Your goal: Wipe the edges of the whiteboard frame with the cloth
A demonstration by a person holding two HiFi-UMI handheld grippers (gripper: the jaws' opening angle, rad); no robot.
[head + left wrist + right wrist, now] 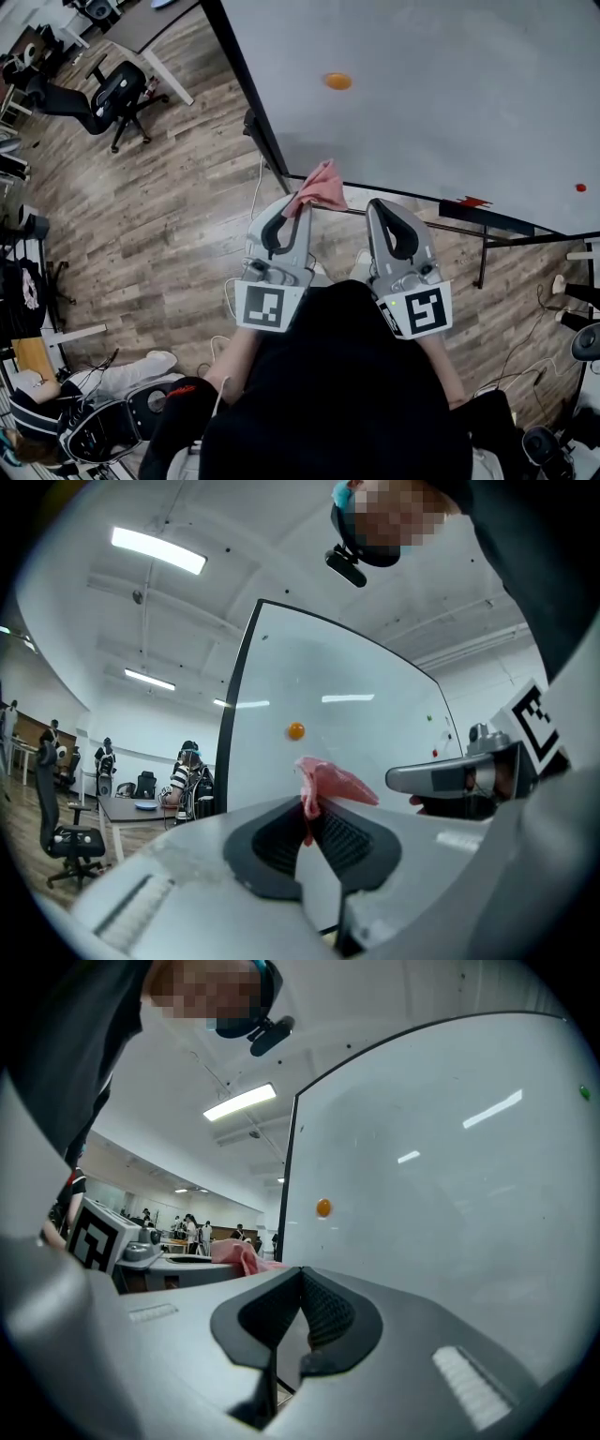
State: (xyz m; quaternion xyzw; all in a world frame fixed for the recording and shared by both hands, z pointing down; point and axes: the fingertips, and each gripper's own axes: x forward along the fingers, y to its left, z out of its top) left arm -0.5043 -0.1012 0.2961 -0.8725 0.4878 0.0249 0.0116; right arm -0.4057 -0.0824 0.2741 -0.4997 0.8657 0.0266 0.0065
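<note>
**Left hand-held gripper holds the cloth at the frame's lower corner**

Left hand-held gripper (298, 208) sits closest under my head camera. Its jaws are clamped on the pink cloth (321, 187), which bunches up past the tips. In the left gripper view the fabric (328, 782) is nipped right where the two pads meet. The right hand-held gripper (386, 208) is just beside it, and its own view shows the jaws pressed together with nothing between them.

What matters is the corner of the whiteboard (422, 103) frame (246, 84). The cloth lies right at that corner, just on the board side of it, though I cannot tell whether it actually touches the black rail. From the corner one rail runs up and away to the left in the head view. The other runs off to the right, passing beyond the right hand-held gripper. An orange magnet (337, 82) sits on the board well up from the corner.

I judge the wipe is at its starting point. The left hand-held gripper is the one to work with, since it has the cloth and is nearer the corner. The stroke should follow one rail's length, not cross it, with the cloth kept pressed onto the edge.
</note>
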